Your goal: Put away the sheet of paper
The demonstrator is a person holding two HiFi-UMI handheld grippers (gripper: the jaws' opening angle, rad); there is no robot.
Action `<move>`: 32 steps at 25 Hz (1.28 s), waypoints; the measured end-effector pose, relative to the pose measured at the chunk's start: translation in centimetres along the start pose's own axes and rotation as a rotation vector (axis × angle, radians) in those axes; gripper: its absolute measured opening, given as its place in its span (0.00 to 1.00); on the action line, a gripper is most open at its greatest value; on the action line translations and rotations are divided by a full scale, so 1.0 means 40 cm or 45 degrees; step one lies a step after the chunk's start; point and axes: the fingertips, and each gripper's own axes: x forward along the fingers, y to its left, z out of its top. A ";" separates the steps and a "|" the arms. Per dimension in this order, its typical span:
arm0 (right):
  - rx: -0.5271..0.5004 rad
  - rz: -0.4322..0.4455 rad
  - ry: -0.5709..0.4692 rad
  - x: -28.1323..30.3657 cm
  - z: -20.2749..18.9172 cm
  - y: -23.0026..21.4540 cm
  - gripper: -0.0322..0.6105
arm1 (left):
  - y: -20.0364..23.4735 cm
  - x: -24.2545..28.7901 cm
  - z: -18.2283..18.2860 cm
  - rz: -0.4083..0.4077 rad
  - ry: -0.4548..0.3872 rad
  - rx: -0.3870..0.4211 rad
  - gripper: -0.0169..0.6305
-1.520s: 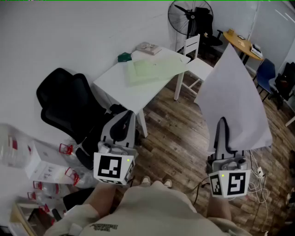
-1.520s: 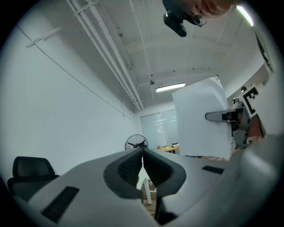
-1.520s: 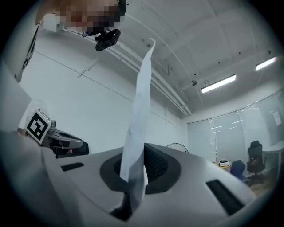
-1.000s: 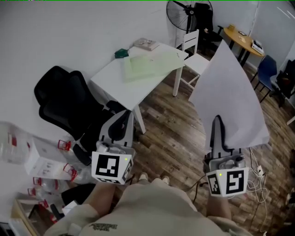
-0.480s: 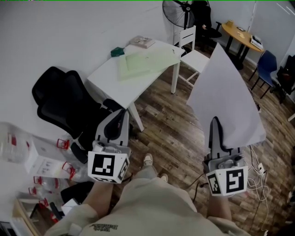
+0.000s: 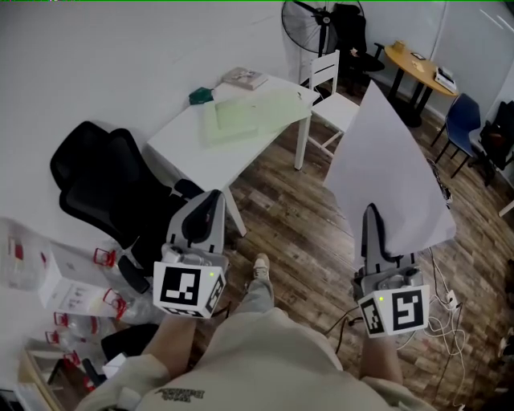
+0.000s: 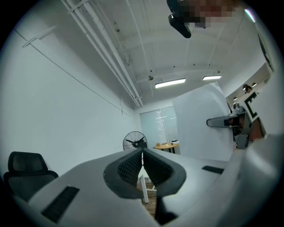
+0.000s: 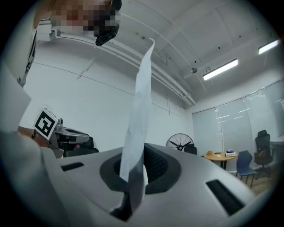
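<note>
My right gripper (image 6: 371, 215) is shut on the lower edge of a white sheet of paper (image 6: 391, 177), which stands up above the wooden floor. In the right gripper view the sheet of paper (image 8: 138, 115) rises edge-on from between the closed jaws of the right gripper (image 8: 133, 166). My left gripper (image 6: 210, 202) is shut with nothing in it, level with the right one and to its left. In the left gripper view the left gripper (image 7: 142, 153) has its pads together, and the sheet of paper (image 7: 199, 124) shows at the right.
A white table (image 6: 193, 148) with a pale green folder (image 6: 249, 115), a dark green object (image 6: 201, 95) and a booklet (image 6: 245, 78) stands ahead. A black office chair (image 6: 104, 185) is at left, a white chair (image 6: 333, 88) and a fan (image 6: 309, 20) beyond. Cables (image 6: 446, 309) lie on the floor.
The table and chairs have shifted left and slightly up in the head view as the person steps forward. Both grippers keep their pose, the right one still holding the sheet.
</note>
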 end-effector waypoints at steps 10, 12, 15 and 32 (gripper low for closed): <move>0.023 0.005 0.066 0.191 -0.078 -0.079 0.09 | 0.076 0.186 -0.066 0.018 0.073 0.019 0.06; 0.026 0.006 0.081 0.244 -0.094 -0.095 0.09 | 0.100 0.234 -0.078 0.013 0.078 0.016 0.06; 0.034 0.007 0.103 0.327 -0.118 -0.114 0.09 | 0.137 0.304 -0.095 0.003 0.088 0.011 0.06; 0.102 0.100 0.339 0.854 -0.323 -0.125 0.09 | 0.432 0.682 -0.289 0.006 0.279 -0.061 0.06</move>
